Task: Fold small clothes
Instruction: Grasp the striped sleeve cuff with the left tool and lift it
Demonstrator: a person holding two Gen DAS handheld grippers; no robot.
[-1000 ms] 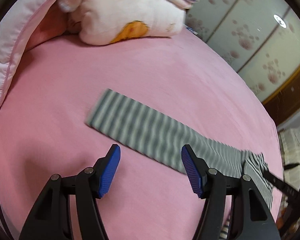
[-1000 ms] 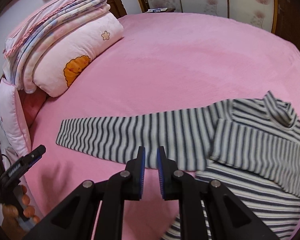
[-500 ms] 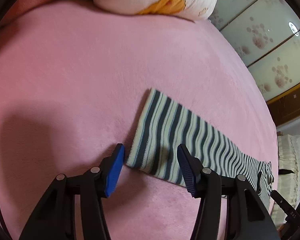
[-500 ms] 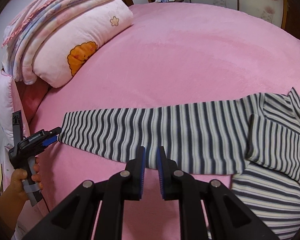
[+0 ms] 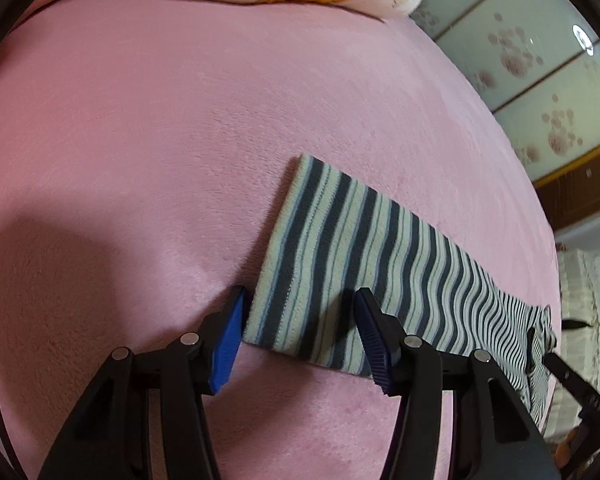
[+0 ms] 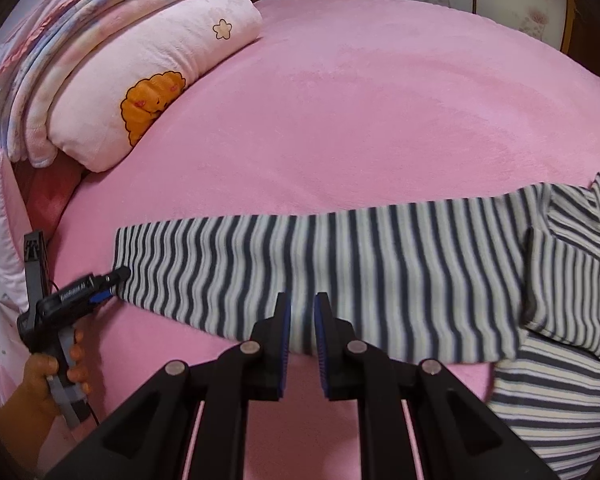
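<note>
We worked on a pink bed (image 6: 380, 92), where a striped top (image 6: 560, 280) lay flat near the front edge, its body at the right of the right-wrist view and one sleeve (image 6: 300, 260) stretched straight out to the left across the cover.

Our left gripper (image 5: 300, 336) had come down at the cuff (image 5: 284, 272), the sleeve's far end. Its jaws had just been closing and stood partly spread, straddling the near corner of the cuff: the left blue pad (image 5: 228, 344) sat on the cover just beside the cuff's edge, the right pad (image 5: 374, 344) over the stripes. The pads did not yet pinch the cloth. In the right-wrist view the same gripper (image 6: 116, 278) showed at the lower left, its tip at the cuff, our hand (image 6: 48, 372) wrapped around its grip.

Our right gripper (image 6: 302, 320) hung over the sleeve's near edge, about midway along it. Its jaws were nearly pressed together, with a thin gap between the pads. We could not tell whether any cloth was caught in that gap; the sleeve looked flat beneath it.

A folded pink quilt (image 6: 148, 92) with an orange cartoon figure and a flower lay at the head of the bed, with striped blankets (image 6: 80, 12) stacked on top. Flowered sliding panels (image 5: 540, 92) stood beyond the bed.
</note>
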